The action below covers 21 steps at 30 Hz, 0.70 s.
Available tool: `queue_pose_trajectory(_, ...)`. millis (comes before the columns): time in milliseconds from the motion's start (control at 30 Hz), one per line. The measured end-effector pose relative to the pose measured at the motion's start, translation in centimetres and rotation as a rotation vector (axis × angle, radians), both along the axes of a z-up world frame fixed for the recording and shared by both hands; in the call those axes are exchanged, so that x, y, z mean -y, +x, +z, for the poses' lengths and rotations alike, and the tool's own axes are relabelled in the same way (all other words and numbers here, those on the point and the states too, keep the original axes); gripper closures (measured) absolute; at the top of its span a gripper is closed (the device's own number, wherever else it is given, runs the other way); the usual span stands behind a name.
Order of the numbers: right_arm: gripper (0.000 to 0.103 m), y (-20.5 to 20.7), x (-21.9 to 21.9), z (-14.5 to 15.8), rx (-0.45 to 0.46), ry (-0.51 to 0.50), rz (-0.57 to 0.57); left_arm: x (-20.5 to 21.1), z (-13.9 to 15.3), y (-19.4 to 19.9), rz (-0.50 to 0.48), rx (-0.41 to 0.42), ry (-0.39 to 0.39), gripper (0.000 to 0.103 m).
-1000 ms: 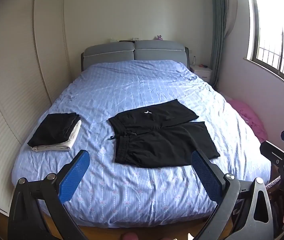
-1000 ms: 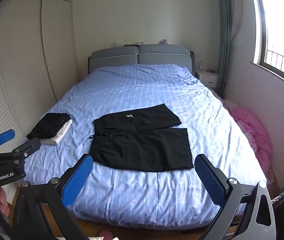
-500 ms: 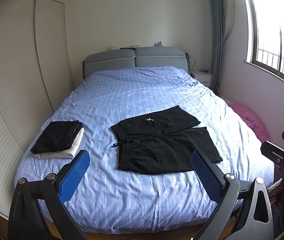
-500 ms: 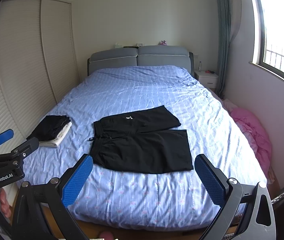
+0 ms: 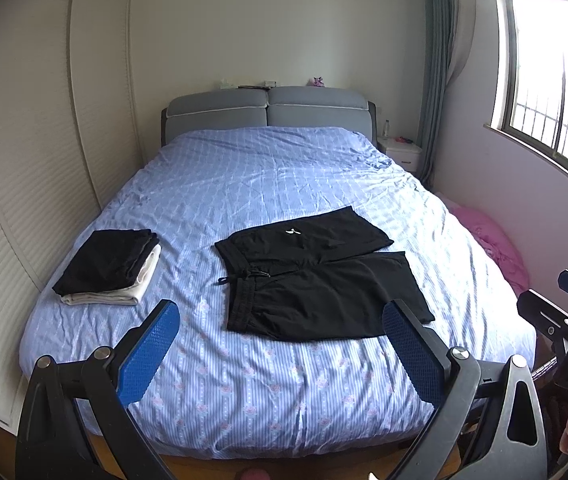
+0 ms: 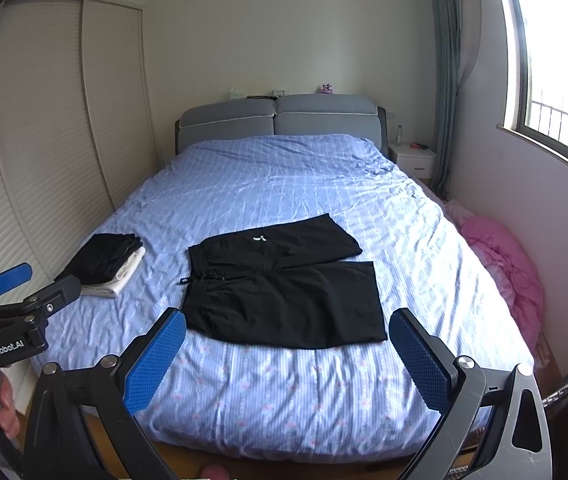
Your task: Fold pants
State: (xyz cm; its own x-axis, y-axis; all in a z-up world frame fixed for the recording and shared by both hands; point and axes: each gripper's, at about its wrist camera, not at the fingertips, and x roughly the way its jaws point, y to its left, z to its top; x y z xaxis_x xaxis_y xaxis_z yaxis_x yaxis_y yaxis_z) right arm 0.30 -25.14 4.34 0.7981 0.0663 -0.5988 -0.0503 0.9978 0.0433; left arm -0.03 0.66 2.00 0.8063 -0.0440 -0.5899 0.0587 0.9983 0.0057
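Left claw and right claw both spread apart, holding nothing, poised at bed's foot. Ahead of both: black shorts spread flat on blue striped bedsheet, unfolded, ready for grasping. Farther left: folded clothes stack, likely finished pieces.

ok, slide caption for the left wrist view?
Open left gripper faces black shorts laid flat on bed.

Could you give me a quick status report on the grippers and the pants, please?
Left hand-held gripper and right hand-held gripper open, holding nothing. Black pants flat on bed, unfolded. Folded stack lies apart, not obstructing.
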Motion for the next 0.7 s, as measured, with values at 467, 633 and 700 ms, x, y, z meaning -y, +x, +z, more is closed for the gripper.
queue_pose_trajectory(467,0.000,-0.25,0.24,0.19,0.001,0.001,0.003,-0.03,-0.08,0.09,0.000,-0.016,0.000,0.000)
queue_pose_trajectory(633,0.000,-0.04,0.02,0.15,0.000,0.001,0.005,0.18,0.05,0.17,-0.002,-0.009,0.007,0.000)
queue_pose_trajectory(700,0.000,-0.03,0.07,0.21,0.001,0.002,0.008,0.27,0.06,0.20,-0.004,-0.008,0.011,0.000)
